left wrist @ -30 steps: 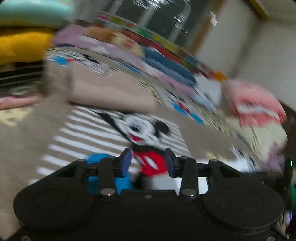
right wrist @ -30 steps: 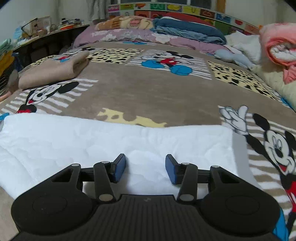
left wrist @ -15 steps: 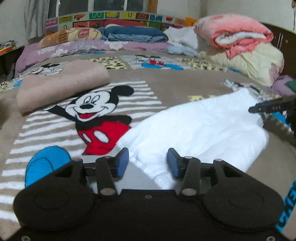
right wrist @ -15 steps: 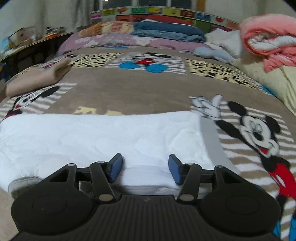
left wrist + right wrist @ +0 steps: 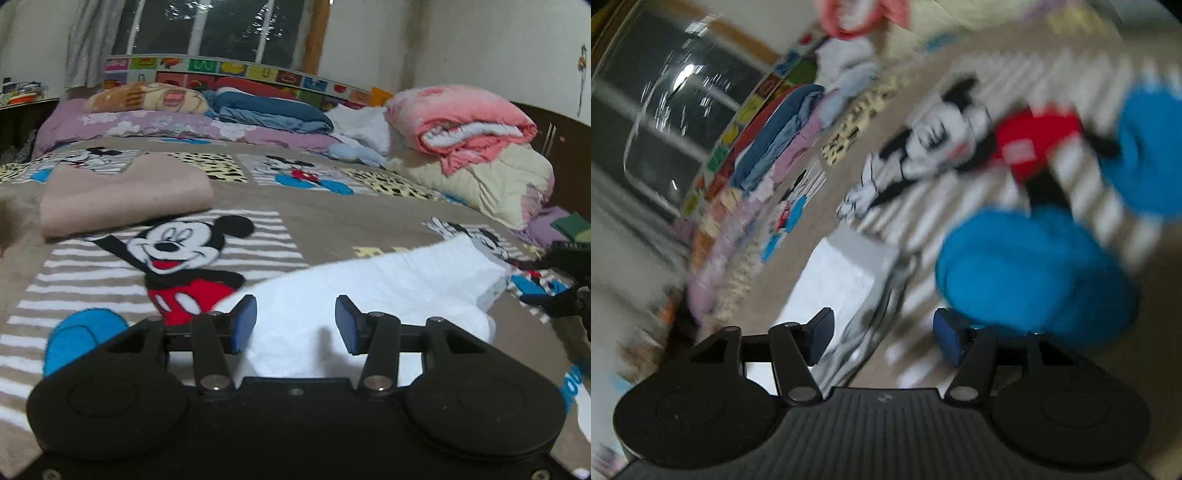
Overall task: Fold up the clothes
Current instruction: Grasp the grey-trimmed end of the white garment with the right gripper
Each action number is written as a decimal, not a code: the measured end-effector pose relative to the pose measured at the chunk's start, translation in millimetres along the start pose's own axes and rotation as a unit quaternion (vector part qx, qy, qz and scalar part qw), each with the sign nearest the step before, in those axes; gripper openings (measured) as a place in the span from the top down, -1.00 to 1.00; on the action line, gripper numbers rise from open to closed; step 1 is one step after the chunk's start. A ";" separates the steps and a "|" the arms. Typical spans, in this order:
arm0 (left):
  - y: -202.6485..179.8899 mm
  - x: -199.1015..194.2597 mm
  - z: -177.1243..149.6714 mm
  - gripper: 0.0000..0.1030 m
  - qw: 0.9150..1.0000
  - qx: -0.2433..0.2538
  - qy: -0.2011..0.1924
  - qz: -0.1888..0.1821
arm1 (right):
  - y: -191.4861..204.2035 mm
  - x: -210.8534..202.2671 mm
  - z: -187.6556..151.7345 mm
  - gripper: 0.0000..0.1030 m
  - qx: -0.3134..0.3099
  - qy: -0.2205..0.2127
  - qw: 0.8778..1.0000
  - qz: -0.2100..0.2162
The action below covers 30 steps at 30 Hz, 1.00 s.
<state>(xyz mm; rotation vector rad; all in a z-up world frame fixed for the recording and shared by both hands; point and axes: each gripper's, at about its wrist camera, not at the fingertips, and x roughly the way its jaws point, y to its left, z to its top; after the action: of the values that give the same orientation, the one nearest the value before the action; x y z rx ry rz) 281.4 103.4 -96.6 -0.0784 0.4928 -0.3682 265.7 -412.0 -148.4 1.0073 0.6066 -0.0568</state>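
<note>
A white folded garment (image 5: 388, 280) lies across the brown cartoon-mouse blanket (image 5: 332, 221). My left gripper (image 5: 295, 323) hovers over its near left end. Its blue pads stand apart on either side of the cloth without pressing it. The right wrist view is rolled and blurred. There my right gripper (image 5: 884, 336) is at the end of the white garment (image 5: 834, 273), its jaws opening. Only the cloth's grey edge lies below the gap, and nothing is gripped. A folded beige-pink garment (image 5: 122, 195) rests at the far left.
Pillows and a blue quilt (image 5: 266, 110) line the headboard under a dark window. A pink blanket on a cream quilt (image 5: 469, 155) is piled at the right. A black frame (image 5: 570, 258) of the other tool shows at the right edge.
The left view steadied and moved right, onto the white garment's end, with its jaws a little wider. The right view rolled sharply and slid to the garment's right end, its jaws spreading.
</note>
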 end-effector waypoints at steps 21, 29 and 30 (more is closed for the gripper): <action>-0.4 14.1 -9.0 0.11 0.999 0.009 0.032 -0.008 | 15.0 62.0 6.1 -0.07 -0.039 -0.028 0.998 0.030; -16.7 11.6 -8.0 0.10 0.999 0.031 0.029 -0.006 | 12.1 59.5 7.6 0.62 -0.034 -0.036 0.998 0.025; -22.9 12.1 -6.6 0.11 0.999 0.031 0.027 -0.006 | 15.2 56.4 8.5 0.63 -0.038 -0.039 0.998 0.029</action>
<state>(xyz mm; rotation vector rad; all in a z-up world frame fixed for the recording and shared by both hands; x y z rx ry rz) 280.7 77.8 -104.1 -0.0117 0.5346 -0.3976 321.4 -397.7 -161.6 0.9432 0.5055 -0.0211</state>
